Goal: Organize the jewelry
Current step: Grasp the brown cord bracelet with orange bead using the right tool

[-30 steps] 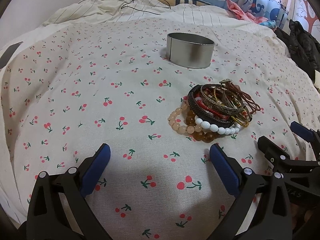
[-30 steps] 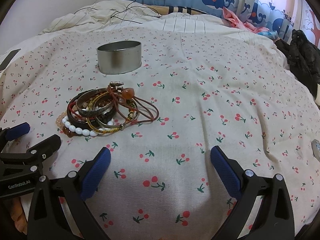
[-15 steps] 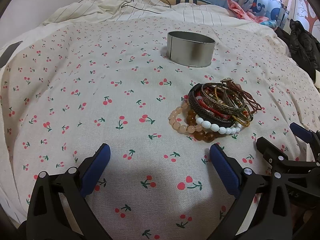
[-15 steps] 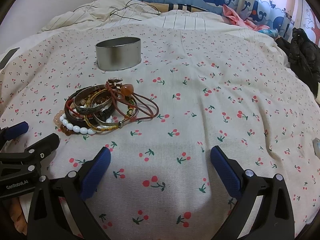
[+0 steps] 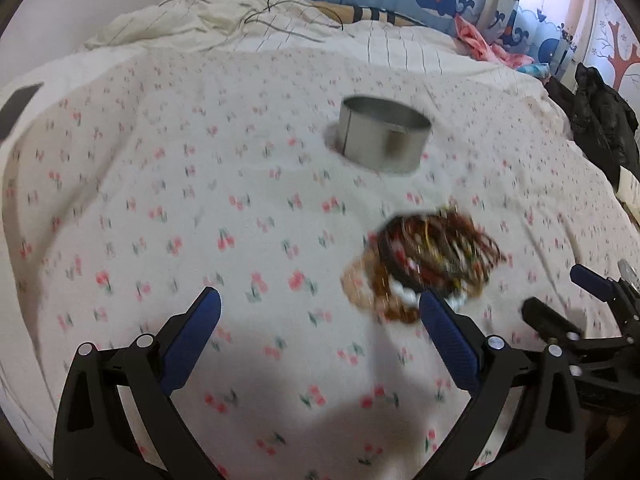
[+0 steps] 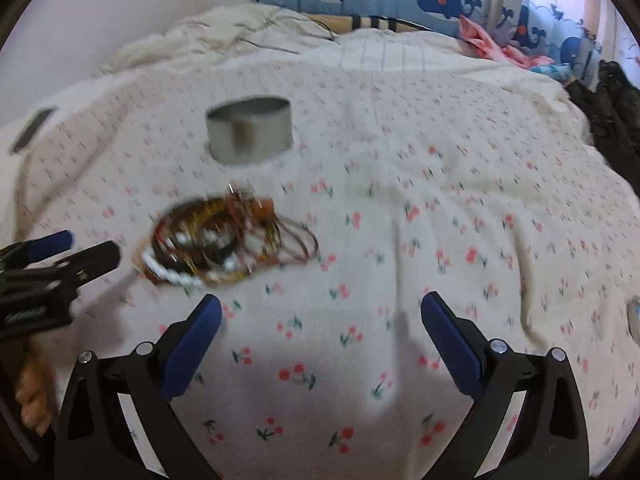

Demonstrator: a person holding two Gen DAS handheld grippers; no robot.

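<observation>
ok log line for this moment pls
left tongs open | right tongs open | bracelets piled on bedspread | tin behind pile

text: none legible | labels: none | both views blurred

Soft, even daylight enters from the upper right, where the curtain (image 5: 616, 40) glows pale pink and washes out. Both fisheye views bow straight lines and darken to black at the corners. Motion blur smears the cherry-print bedspread (image 5: 160, 208) and the bracelet pile (image 5: 428, 264), whose separate pieces cannot be resolved in either view (image 6: 224, 240). The metal tin (image 5: 384, 144) is slightly sharper and shows a dull sheen. A diffuse grey shadow lies on the cloth between the fingers of each gripper, at the bottom of both views.
</observation>
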